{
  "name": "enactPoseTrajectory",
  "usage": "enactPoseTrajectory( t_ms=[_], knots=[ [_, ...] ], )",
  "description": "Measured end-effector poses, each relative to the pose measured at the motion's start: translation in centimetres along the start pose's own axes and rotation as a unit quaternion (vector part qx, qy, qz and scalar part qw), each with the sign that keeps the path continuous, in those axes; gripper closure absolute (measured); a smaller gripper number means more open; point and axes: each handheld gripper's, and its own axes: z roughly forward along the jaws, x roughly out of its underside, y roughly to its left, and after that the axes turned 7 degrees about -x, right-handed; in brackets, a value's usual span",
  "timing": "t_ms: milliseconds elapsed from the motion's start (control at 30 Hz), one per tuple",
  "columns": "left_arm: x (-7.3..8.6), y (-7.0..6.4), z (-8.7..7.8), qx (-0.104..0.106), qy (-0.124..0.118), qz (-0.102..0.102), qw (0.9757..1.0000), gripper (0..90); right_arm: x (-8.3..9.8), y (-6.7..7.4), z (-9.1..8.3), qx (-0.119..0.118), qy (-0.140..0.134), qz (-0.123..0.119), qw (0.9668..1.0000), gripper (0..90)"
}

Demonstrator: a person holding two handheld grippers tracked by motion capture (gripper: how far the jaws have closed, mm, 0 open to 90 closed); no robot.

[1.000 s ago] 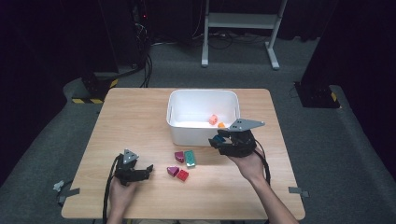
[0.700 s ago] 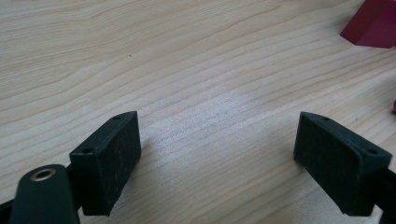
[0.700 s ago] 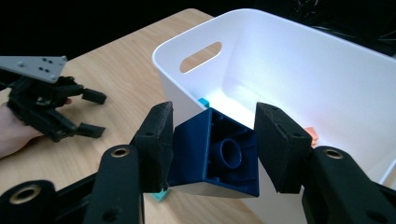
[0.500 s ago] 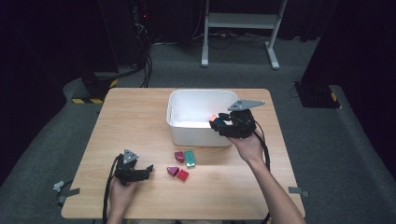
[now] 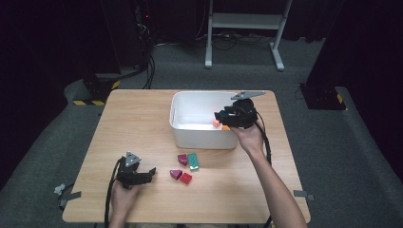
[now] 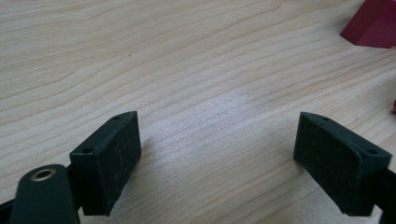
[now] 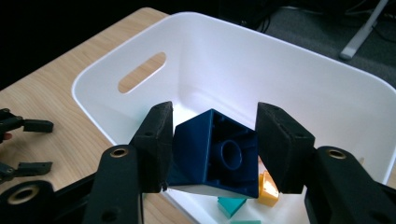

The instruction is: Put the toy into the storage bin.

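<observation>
The right gripper (image 7: 212,154), clamped on a dark blue block (image 7: 215,156), has moved from the tabletop (image 5: 142,123) to over the white bin (image 5: 183,102), apparently ready to drop. The left gripper (image 6: 219,163) rests, jaws apart.

One white bin (image 5: 199,128); four loose blocks (image 5: 186,166); two hand-held grippers (image 5: 151,172).

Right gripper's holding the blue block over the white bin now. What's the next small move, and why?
Probably open the right gripper and let the blue block drop. Its jaws clamp the block above the white bin, where other blocks already lie. The left gripper rests open on the table.
</observation>
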Motion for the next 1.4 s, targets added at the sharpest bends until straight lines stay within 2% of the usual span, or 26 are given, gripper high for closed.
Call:
enactPoseTrajectory(
  t_ms=[100, 267, 500, 733, 900, 1133, 1400],
  knots=[
    [0.0, 0.0, 0.0, 0.0, 0.0, 0.0, 1.0, 15.1, 0.1, -0.4, 0.4, 0.008, 0.003, 0.002, 1.0, 44.1],
    [0.0, 0.0, 0.0, 0.0, 0.0, 0.0, 1.0, 15.1, 0.3, -0.2, 0.2, 0.009, -0.011, 0.003, 0.9999, 42.3],
    [0.0, 0.0, 0.0, 0.0, 0.0, 0.0, 1.0, 15.1, 1.1, 1.6, -0.5, -0.001, -0.023, -0.02, 0.9995, 44.0],
    [0.0, 0.0, 0.0, 0.0, 0.0, 0.0, 1.0, 15.1, 2.4, 3.2, -1.1, -0.026, -0.042, -0.026, 0.9985, 44.7],
    [0.0, 0.0, 0.0, 0.0, 0.0, 0.0, 1.0, 15.1, 3.7, 4.3, -1.0, -0.038, -0.04, -0.031, 0.998, 45.1],
    [0.0, 0.0, 0.0, 0.0, 0.0, 0.001, 1.0, 15.1, 5.6, 5.7, 0.2, -0.053, -0.03, -0.038, 0.9974, 45.0],
    [0.0, 0.0, 0.0, 0.0, 0.0, 0.001, 1.0, 15.1, 8.5, 7.2, 2.8, -0.063, -0.011, -0.034, 0.9974, 44.8]
  ],
)
